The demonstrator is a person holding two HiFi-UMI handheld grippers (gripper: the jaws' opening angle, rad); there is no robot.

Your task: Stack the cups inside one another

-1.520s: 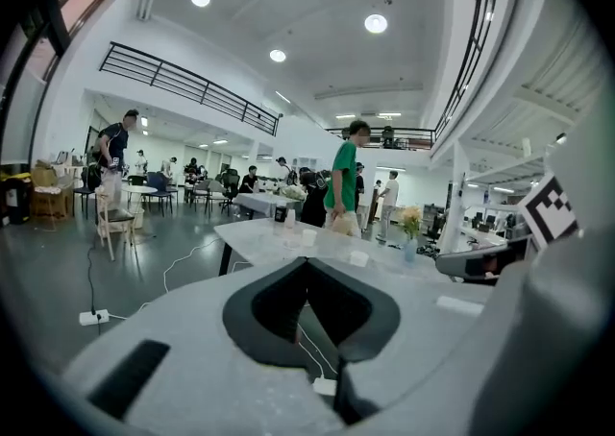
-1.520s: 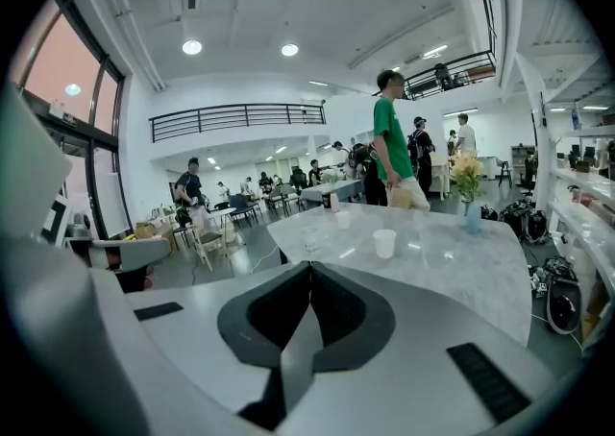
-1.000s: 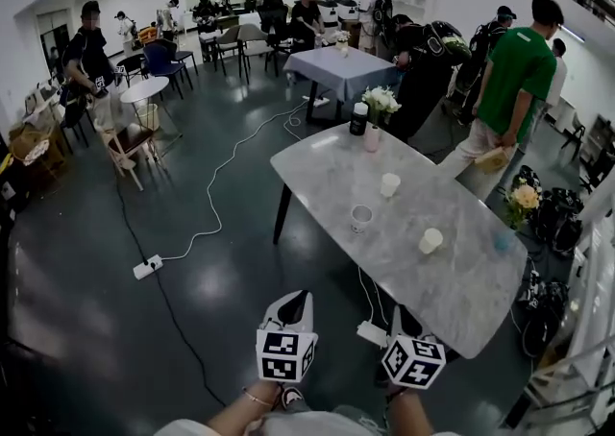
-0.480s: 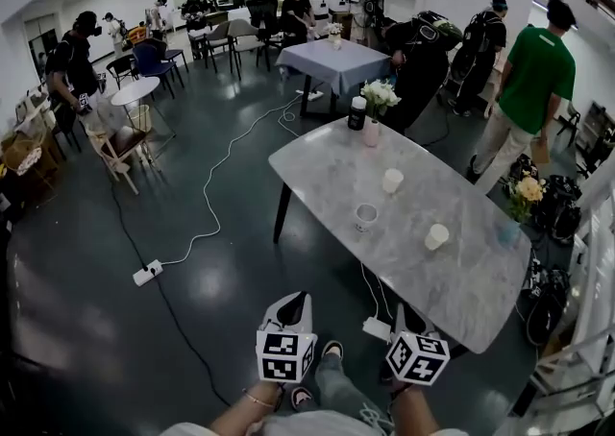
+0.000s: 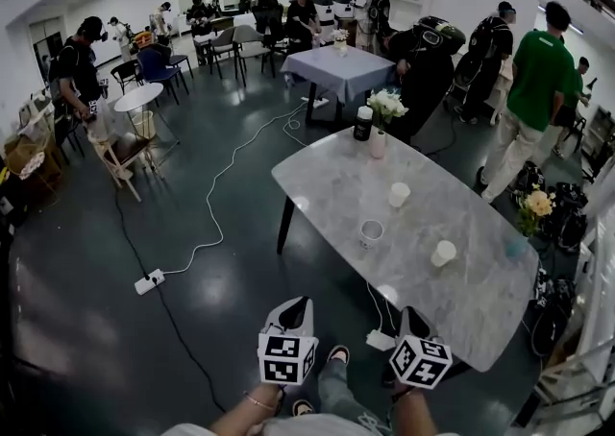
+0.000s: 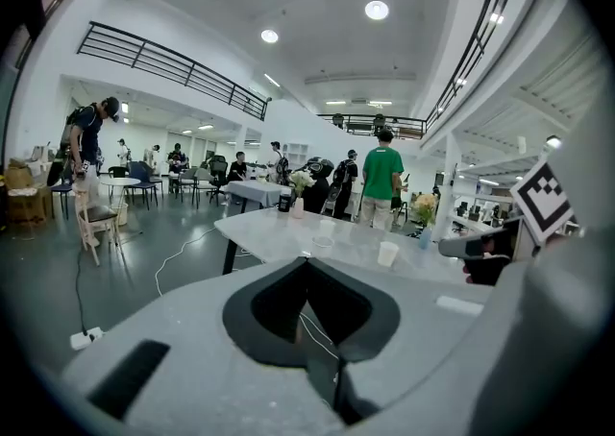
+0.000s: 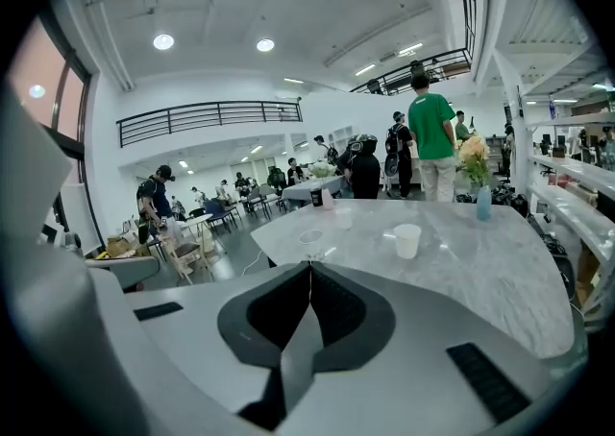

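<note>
Open white hall, mezzanine overhead.
Dark glossy floor (image 5: 96, 328). Grey marble table (image 5: 327, 175) in the foreground; cloth-covered table (image 5: 341, 67) and round white table (image 5: 140, 95) behind; wooden chair (image 5: 123, 154) at left. White cable (image 5: 213, 177) runs to a power strip (image 5: 148, 281). Black balcony railing (image 6: 163, 58). Round ceiling lights (image 6: 377, 10) lit.

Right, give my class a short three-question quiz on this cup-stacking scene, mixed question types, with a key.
1. How many cups stand on the marble table?
2. True or false: the left gripper holds a cup.
3. What stands right beside the vase of white flowers? A) a laptop B) a dark bottle C) a plate

Key
1. Three: far cup, clear cup, near cup, all apart.
2. False: it is shut and empty.
3. B
</note>
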